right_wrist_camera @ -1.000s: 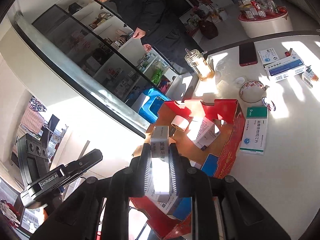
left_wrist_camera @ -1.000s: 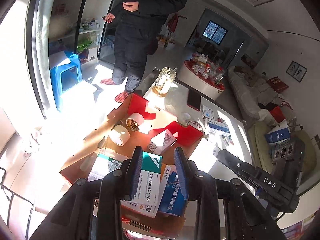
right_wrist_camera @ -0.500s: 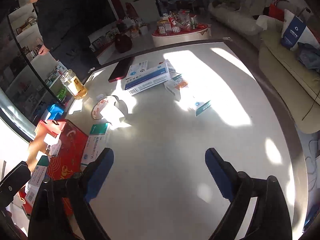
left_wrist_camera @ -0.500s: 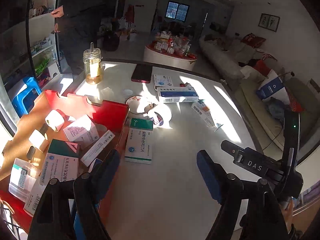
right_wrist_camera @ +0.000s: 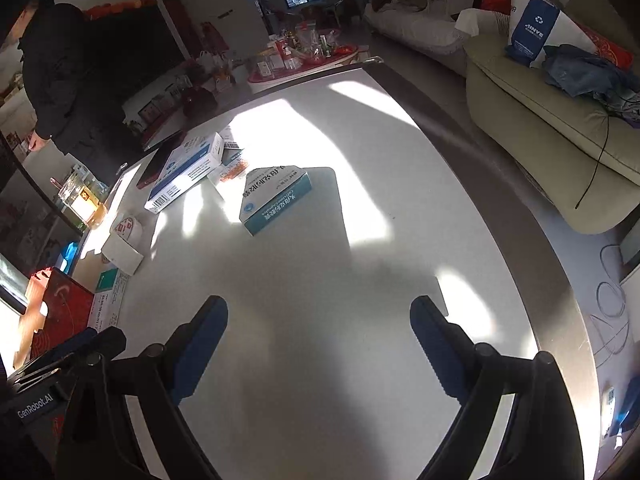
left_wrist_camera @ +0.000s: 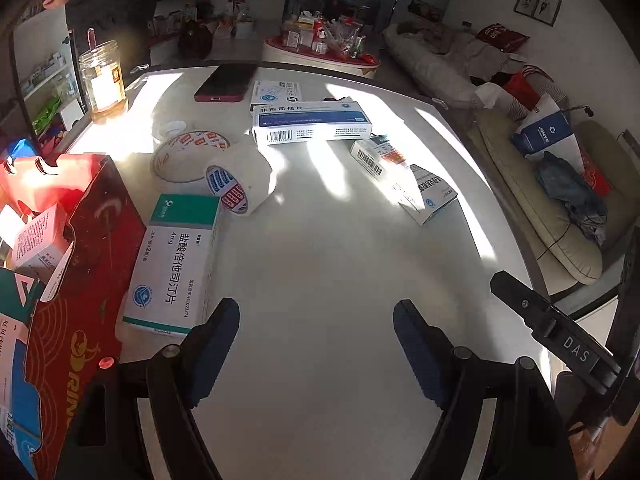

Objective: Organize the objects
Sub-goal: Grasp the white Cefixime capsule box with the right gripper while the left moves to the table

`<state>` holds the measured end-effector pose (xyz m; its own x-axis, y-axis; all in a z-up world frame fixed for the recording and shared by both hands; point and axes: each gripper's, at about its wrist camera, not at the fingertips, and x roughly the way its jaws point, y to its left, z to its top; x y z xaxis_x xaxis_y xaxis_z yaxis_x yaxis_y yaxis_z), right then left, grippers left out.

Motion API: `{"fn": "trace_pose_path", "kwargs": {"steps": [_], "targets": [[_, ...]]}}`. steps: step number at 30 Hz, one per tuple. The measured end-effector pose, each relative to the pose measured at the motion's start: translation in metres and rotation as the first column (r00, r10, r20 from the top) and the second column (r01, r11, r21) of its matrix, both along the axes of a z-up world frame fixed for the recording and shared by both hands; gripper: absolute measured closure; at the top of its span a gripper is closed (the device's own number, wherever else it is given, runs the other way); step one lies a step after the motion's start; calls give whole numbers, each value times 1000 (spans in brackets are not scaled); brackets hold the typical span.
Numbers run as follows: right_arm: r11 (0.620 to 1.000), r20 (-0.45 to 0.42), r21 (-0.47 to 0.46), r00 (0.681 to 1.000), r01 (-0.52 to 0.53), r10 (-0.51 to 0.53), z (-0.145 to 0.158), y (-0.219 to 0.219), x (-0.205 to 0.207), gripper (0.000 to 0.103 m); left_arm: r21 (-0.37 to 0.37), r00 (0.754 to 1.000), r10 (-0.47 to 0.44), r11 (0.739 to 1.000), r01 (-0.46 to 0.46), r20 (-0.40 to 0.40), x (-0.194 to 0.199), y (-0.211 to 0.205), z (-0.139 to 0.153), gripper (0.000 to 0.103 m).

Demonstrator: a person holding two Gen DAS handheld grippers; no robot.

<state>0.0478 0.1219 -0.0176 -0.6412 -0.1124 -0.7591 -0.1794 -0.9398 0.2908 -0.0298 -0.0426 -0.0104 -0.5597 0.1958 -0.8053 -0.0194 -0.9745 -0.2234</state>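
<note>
My left gripper hangs open over the white table, nothing between its blue pads. Just left of it lies a green-and-white medicine box against the red cardboard box, which holds several packets. Two tape rolls sit beyond, then a long blue-striped box, an orange-marked box and a teal box. My right gripper is open and empty too, with the teal box ahead of it and the long box further left.
A glass jar and a red phone stand at the table's far side. A person in dark clothes is beyond the far left corner. A sofa runs along the right, past the table's rounded edge.
Both grippers swung away from the red box and sank over the table. The right let go of a small white box, the left's jaws spread wide; both are now empty.
</note>
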Motion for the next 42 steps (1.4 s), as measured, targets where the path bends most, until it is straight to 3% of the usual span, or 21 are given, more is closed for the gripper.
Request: {"fn": "trace_pose_path", "kwargs": {"steps": [3,11,16,21,26,27,28,29,32,35,38,42], "targets": [[996,-10,-67,998,-60,59,7,0,-16,11,25,1000,9,1000,-8,-17,12,-17,10,20],[981,21,29,981,-194,193,12,-22,-93,11,17,992,-129,991,129,-7,70,-10,11,20],[928,113,128,935,-349,336,0,-40,-144,11,21,975,-220,975,220,20,95,-4,8,20],[898,179,127,900,-421,396,-16,-46,-167,11,35,974,-224,974,223,44,91,-7,4,20],[893,210,135,893,-430,399,-25,-52,-174,10,-9,982,-188,982,188,14,68,-9,12,20],[888,222,160,892,-431,393,-26,-56,-172,12,-24,983,-182,983,182,8,62,-9,15,20],[880,234,213,897,-425,376,-26,-60,-169,26,-38,984,-179,983,179,6,56,-9,17,20],[871,233,262,903,-416,362,-25,-62,-166,30,-45,984,-178,983,178,1,50,-8,21,20],[905,217,202,918,-376,333,-22,-54,-150,30,-34,982,-188,982,187,-26,30,-9,38,20],[958,146,-2,948,-286,283,-13,-26,-119,31,18,978,-205,979,205,-38,1,-13,56,20],[954,80,-206,967,-220,240,-10,-1,-76,32,36,974,-223,974,224,-30,-36,-14,67,20],[925,22,-322,975,-202,220,-8,13,-21,32,-35,942,-330,944,329,-52,-89,2,76,19]]}}
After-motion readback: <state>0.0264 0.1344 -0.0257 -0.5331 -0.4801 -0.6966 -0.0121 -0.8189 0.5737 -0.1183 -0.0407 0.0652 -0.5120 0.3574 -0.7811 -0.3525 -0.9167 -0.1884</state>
